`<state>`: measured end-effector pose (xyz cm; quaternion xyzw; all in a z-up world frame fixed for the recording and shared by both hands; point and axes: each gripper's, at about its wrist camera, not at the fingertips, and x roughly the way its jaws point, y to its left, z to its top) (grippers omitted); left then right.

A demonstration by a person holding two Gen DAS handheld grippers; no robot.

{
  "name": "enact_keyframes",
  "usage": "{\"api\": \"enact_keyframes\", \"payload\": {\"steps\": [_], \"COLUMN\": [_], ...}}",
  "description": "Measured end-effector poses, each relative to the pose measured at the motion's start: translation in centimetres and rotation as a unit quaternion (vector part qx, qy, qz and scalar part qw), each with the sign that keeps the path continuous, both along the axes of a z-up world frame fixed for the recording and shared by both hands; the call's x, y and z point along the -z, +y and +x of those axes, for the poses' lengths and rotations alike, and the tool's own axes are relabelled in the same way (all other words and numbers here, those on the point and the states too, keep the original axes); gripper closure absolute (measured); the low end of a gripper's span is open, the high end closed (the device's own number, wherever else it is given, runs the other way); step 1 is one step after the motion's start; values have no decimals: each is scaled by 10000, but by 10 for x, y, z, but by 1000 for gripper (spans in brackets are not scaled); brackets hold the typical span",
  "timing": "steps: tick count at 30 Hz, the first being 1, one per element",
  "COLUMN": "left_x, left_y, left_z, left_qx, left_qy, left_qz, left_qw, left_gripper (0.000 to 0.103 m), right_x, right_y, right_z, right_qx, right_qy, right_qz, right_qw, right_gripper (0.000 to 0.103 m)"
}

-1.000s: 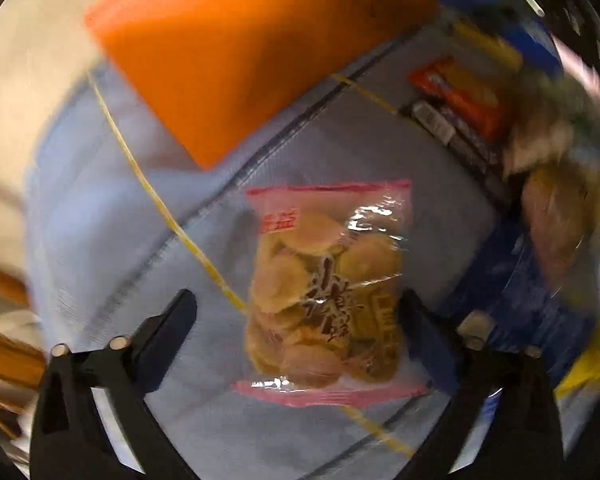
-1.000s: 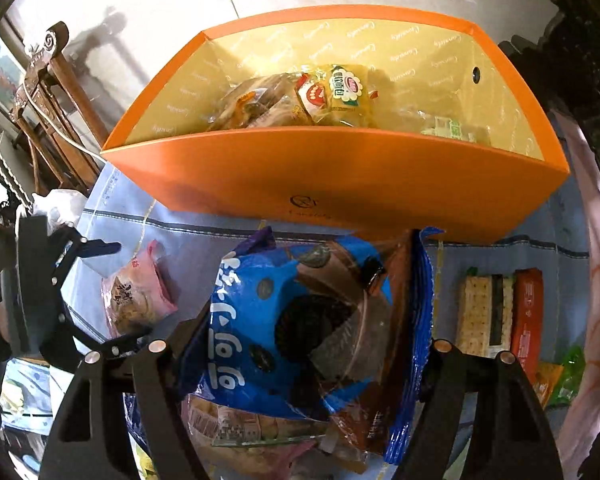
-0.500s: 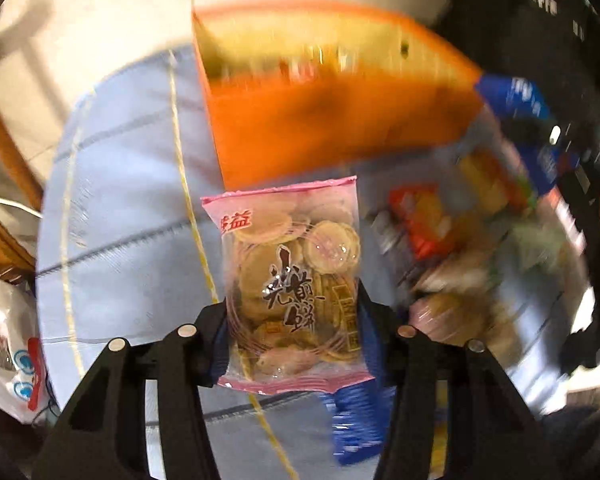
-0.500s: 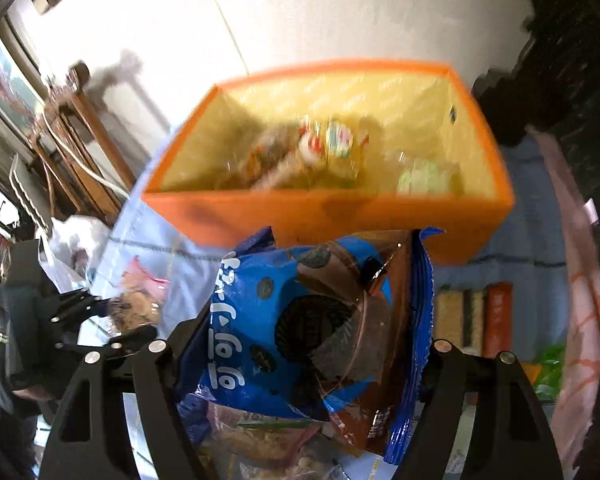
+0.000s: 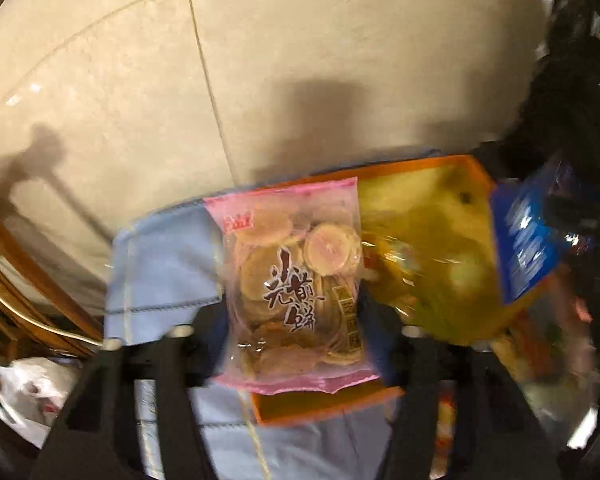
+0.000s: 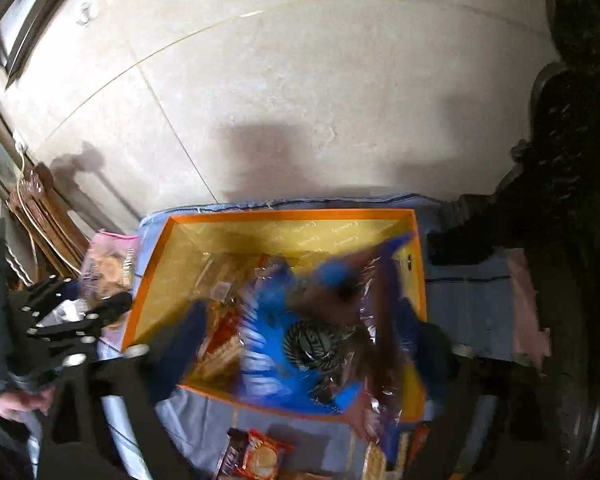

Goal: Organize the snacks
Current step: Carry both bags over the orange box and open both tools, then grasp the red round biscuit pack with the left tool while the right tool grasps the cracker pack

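My left gripper [image 5: 294,320] is shut on a pink-edged clear bag of round crackers [image 5: 296,280] and holds it in the air over the left end of the orange box [image 5: 324,410]. My right gripper [image 6: 300,346] holds a blue cookie bag [image 6: 300,344] above the orange box [image 6: 156,280], whose yellow inside holds several snack packs; the bag is blurred and the jaws look spread wide. The cracker bag [image 6: 110,264] and the left gripper [image 6: 80,312] show at the left of the right wrist view. The blue bag [image 5: 524,240] shows at the right of the left wrist view.
The box stands on a light blue cloth [image 5: 164,264] near a beige tiled wall [image 6: 300,100]. Loose snack packs [image 6: 260,456] lie on the cloth in front of the box. A wooden chair [image 5: 16,280] stands at the left, dark furniture [image 6: 572,240] at the right.
Both grippers have risen and moved toward the box with their bags. The cracker bag was picked up from the cloth; the blue bag is now over the box's inside.
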<state>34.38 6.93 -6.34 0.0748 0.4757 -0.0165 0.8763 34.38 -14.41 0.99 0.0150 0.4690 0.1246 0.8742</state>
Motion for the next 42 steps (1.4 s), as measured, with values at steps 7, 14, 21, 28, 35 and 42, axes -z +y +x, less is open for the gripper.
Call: {"api": "enact_keyframes", "payload": {"steps": [7, 14, 21, 28, 35, 42], "left_x": [43, 92, 103, 126, 154, 168], "left_y": [-43, -60, -53, -111, -150, -178], "left_z": [-65, -117, -135, -116, -115, -117], "left_qx": [662, 684, 527, 538, 313, 321], "left_qy": [312, 901, 1056, 1174, 1674, 1561], "left_qz": [323, 294, 279, 86, -651, -194], "left_qw": [9968, 9931, 9926, 9916, 9832, 9870], "left_gripper": [4, 4, 4, 4, 4, 4], "right_x": [62, 171, 185, 193, 191, 190], "right_y": [-49, -49, -85, -73, -97, -99], "right_z": [-64, -99, -76, -79, -77, -76], "right_qx": [80, 18, 678, 508, 782, 740], "right_qy": [554, 1822, 1700, 1464, 1371, 1358], "right_qz": [-645, 289, -1061, -1062, -1002, -1027], "right_qw": [9963, 9828, 9774, 9822, 9824, 9826], "right_gripper": [3, 3, 3, 4, 4, 3]}}
